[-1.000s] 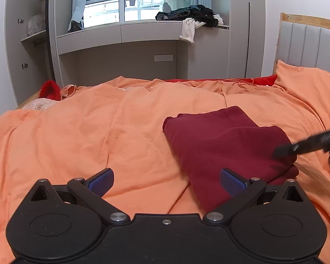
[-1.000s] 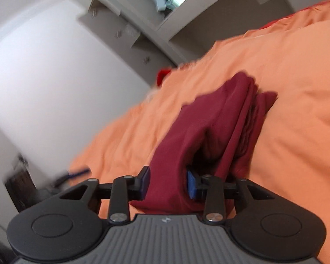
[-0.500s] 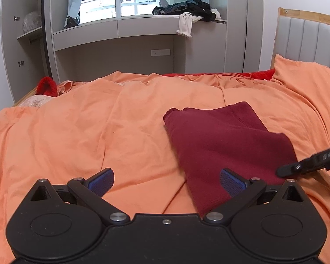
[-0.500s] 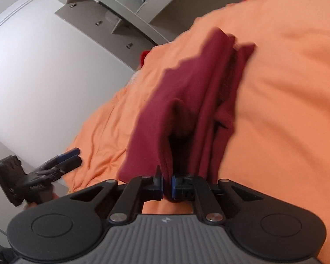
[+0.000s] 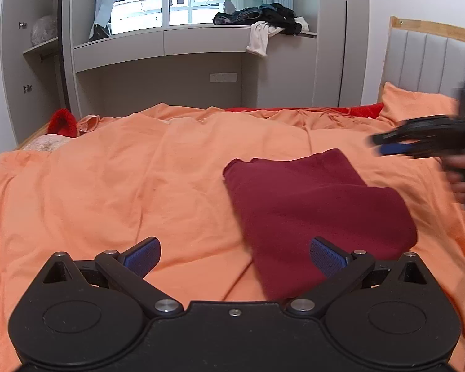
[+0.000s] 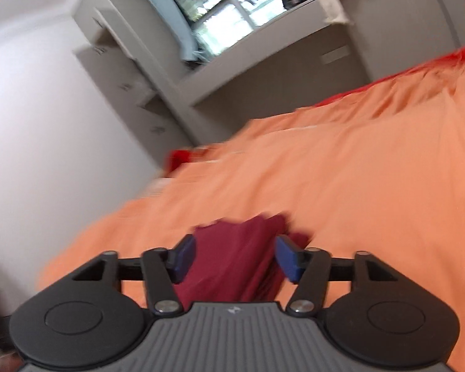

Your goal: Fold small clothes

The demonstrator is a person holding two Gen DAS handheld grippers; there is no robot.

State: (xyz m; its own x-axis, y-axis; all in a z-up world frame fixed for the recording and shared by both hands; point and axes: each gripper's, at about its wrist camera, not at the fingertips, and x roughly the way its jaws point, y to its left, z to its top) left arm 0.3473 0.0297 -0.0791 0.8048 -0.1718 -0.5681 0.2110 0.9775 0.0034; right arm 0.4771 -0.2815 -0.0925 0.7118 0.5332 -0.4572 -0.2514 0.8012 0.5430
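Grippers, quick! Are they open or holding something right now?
Left gripper: open, holding nothing.
Right gripper: open, holding nothing; the red cloth lies folded on the bed.

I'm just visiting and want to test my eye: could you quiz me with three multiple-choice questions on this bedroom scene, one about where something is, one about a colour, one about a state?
1. Where does the folded garment lie?
A. on the window ledge
B. on the orange duvet
C. on the floor

2. What colour is the garment?
A. dark red
B. white
C. blue

3. How is the left gripper?
A. shut on the garment
B. open, holding nothing
C. out of view

Answers:
1 B: the folded garment rests flat on the orange duvet.
2 A: it is dark red in both views.
3 B: the left gripper shows its blue pads wide apart.
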